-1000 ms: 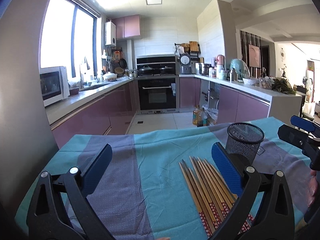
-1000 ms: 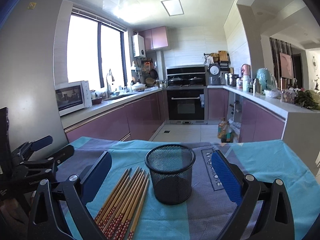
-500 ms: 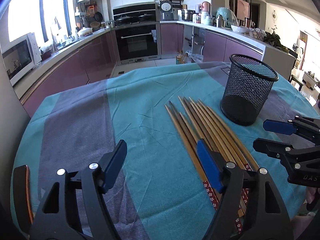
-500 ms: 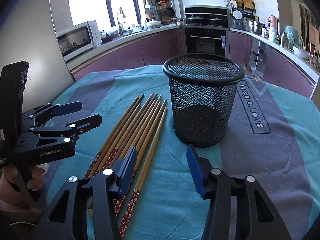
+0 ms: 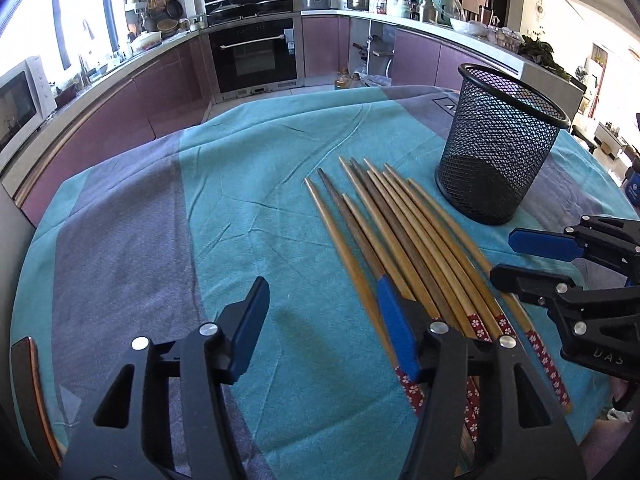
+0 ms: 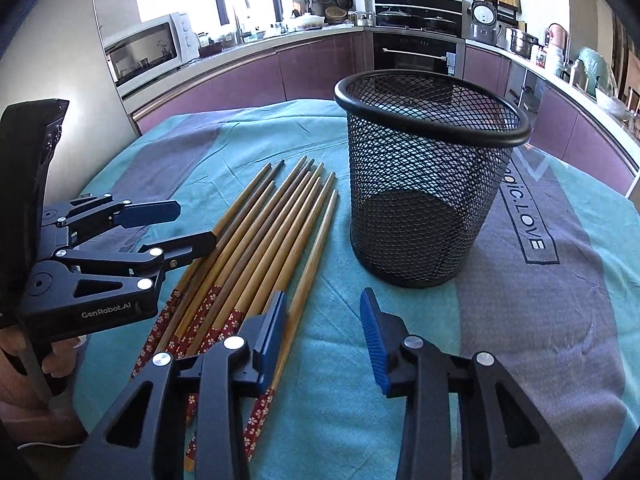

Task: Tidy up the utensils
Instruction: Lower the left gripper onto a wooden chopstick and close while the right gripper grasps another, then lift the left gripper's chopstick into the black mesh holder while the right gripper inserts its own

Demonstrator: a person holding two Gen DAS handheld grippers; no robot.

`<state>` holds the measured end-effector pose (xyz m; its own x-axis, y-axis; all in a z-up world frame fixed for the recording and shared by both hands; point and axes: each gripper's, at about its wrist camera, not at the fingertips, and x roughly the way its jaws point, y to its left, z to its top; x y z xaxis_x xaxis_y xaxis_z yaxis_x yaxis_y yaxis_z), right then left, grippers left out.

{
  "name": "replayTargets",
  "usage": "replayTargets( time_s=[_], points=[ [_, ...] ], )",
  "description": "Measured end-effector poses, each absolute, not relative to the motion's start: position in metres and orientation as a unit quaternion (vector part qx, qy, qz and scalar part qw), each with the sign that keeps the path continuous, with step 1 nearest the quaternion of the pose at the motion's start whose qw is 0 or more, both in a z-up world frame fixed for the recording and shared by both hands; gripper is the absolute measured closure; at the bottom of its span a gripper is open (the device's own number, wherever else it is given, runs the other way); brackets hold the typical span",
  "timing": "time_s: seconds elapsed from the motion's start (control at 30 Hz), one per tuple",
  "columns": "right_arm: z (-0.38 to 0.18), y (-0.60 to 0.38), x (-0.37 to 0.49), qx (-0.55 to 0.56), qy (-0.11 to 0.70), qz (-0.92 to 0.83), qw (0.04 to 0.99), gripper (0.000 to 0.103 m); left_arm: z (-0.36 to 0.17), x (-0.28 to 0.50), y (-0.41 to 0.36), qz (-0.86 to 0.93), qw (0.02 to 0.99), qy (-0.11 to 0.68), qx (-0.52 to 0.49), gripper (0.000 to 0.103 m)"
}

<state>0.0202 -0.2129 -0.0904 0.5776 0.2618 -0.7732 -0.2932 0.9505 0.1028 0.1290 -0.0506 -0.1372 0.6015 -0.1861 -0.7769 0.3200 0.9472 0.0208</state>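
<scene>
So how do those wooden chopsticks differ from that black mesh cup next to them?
The chopsticks lie flat on the cloth in a loose fan; the mesh cup stands upright. The chopsticks are solid brown wood with red flowered ends; the mesh cup is see-through black wire and empty. Both rest on the teal and grey tablecloth, close beside each other, and neither is gripped.

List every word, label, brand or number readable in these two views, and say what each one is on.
"GenRobot.AI": on the body of the left claw, seen in the right wrist view.
"DAS", cut off by the frame edge: on the body of the right claw, seen in the left wrist view.
"LOVE", after a word partly hidden behind the mesh basket: printed on the tablecloth.
Labels on the kitchen appliances behind are too small to read.
</scene>
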Motion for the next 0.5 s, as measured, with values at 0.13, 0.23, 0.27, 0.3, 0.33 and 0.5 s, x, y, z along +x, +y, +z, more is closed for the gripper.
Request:
replayTargets(
  time_s=[0.13,0.23,0.27,0.3,0.33,0.5],
  points=[
    [-0.092,-0.21,0.026,-0.024,0.442,0.155,0.883,0.078,-0.14,0.137,-0.052,-0.151,0.884,0.436,0.077,0.06],
    [-0.094,-0.204,0.031,-0.038,0.444,0.152,0.882,0.079,-0.139,0.145,-0.054,-0.161,0.88,0.441,0.074,0.065],
    [-0.094,-0.205,0.032,-0.035,0.444,0.153,0.882,0.082,-0.139,0.15,-0.055,-0.163,0.879,0.444,0.07,0.065],
    [-0.094,-0.205,0.034,-0.031,0.445,0.155,0.882,0.085,-0.138,0.153,-0.056,-0.162,0.878,0.445,0.068,0.069],
    [-0.094,-0.206,0.035,-0.024,0.446,0.158,0.881,0.093,-0.137,0.157,-0.057,-0.16,0.878,0.446,0.068,0.076],
    [-0.094,-0.21,0.034,-0.008,0.446,0.162,0.88,0.097,-0.136,0.165,-0.061,-0.163,0.876,0.451,0.046,0.094]
  ],
)
